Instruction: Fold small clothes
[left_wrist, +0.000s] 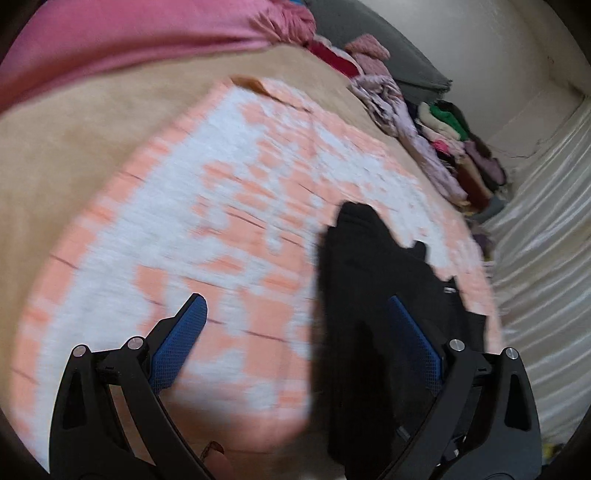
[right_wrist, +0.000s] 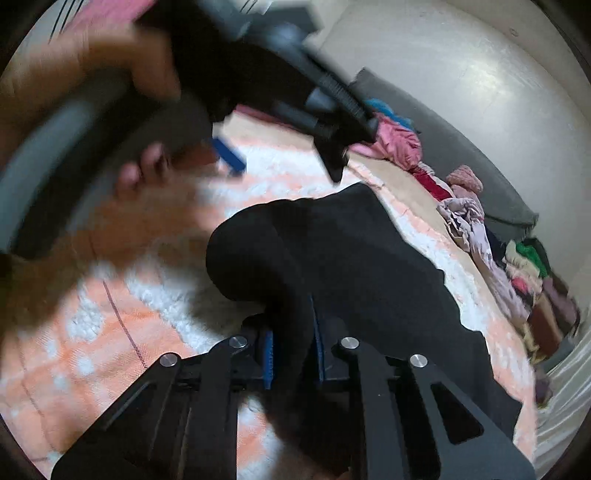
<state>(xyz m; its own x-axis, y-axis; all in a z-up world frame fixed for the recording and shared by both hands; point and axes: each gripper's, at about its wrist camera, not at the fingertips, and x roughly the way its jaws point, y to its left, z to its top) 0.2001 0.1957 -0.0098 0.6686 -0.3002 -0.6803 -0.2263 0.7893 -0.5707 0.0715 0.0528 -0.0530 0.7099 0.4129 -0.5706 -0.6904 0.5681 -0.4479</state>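
You have one black garment (right_wrist: 354, 258) lying on one peach-and-white blanket (left_wrist: 221, 206), which covers one bed (left_wrist: 74, 147). Along the bed's far edge sits one row of loose clothes (left_wrist: 436, 147), too jumbled to count piece by piece. One pink cloth (left_wrist: 129, 40) lies at the far left corner.

Peach-and-white patterned blanket (left_wrist: 236, 192) spread over a tan sheet (left_wrist: 74, 155). Pink fabric (left_wrist: 110, 40) bunched along the far edge. Grey cushion (left_wrist: 388, 48) against the white wall (right_wrist: 443, 81). Row of mixed clothes (left_wrist: 458, 147) piled beside it, incl. green, maroon, lilac pcs. White satiny cloth (left_wrist: 546, 236) at right.
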